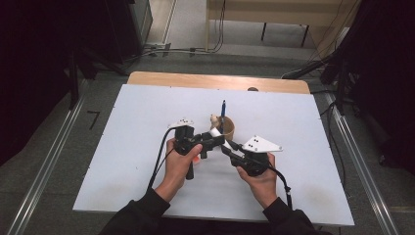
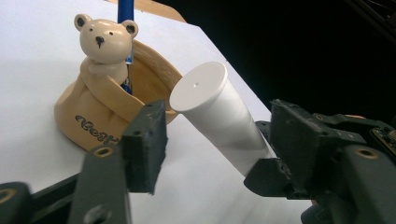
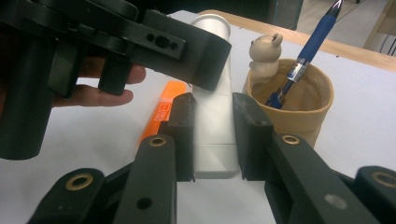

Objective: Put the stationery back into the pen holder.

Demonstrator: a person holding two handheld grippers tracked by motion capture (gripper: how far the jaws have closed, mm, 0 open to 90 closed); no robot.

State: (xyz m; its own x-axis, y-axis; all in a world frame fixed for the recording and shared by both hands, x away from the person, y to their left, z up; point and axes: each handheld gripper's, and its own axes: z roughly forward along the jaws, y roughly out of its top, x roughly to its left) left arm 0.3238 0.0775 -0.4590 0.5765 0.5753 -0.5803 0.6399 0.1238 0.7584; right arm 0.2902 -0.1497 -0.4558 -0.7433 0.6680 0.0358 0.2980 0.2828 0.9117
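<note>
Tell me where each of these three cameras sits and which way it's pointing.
High view: above the person's side, looking forward and down on the white table; both forearms and hands, left gripper, right gripper.
Left gripper view: rides the left gripper, facing the bear pen holder and white tube; its own jaws stand apart.
Right gripper view: rides the right gripper, jaws clamped on the tube, facing the holder with its blue pen; the left hand's fingers show.
Shared: tube and holder in both gripper views.

You're looking down from above the table (image 1: pixel 147 107); both gripper views sit close, facing the bear pen holder (image 2: pixel 112 102), which they share.
</note>
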